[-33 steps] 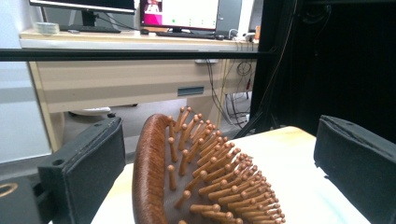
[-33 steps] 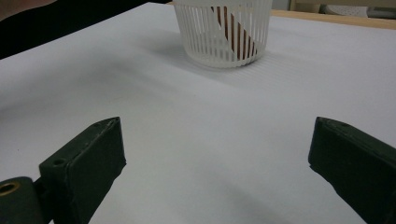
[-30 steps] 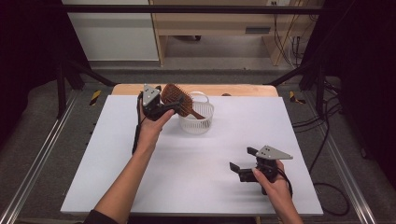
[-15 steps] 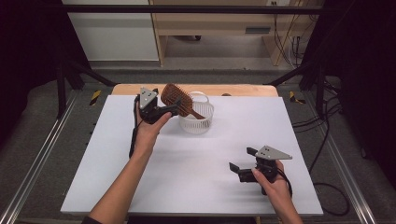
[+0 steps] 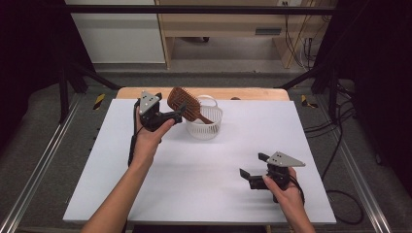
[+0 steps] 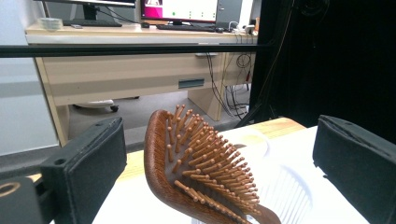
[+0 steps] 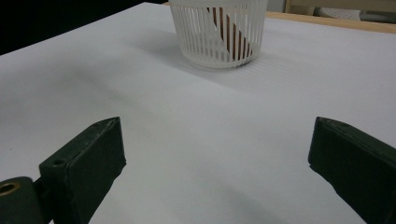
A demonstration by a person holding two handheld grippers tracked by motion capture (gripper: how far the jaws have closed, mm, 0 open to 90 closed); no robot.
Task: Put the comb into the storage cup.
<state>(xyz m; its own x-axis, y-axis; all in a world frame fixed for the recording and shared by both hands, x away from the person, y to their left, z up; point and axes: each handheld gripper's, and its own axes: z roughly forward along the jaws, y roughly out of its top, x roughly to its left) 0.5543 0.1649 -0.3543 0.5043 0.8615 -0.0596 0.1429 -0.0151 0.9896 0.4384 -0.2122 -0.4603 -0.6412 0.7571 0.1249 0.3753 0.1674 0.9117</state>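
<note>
Your left gripper (image 5: 180,112) hovers near the far edge of the white worktop (image 5: 194,194), left of centre, with its jaws spread wide and nothing between them. Through the left gripper view, the wooden paddle hairbrush (image 6: 201,172) sits in the gap between those jaws without touching either pad. The brush stands tilted in the white slatted basket (image 5: 205,124): its handle is down inside, its bristled head leans out over the basket's left rim toward your left gripper. The basket rests on the worktop close to the far edge, roughly midway along it.

Your right gripper (image 5: 252,171) lies low over the worktop near the near right corner, well apart from the basket, jaws likewise released and empty. From the right gripper view, the brush handle shows brown through the basket's slats.
</note>
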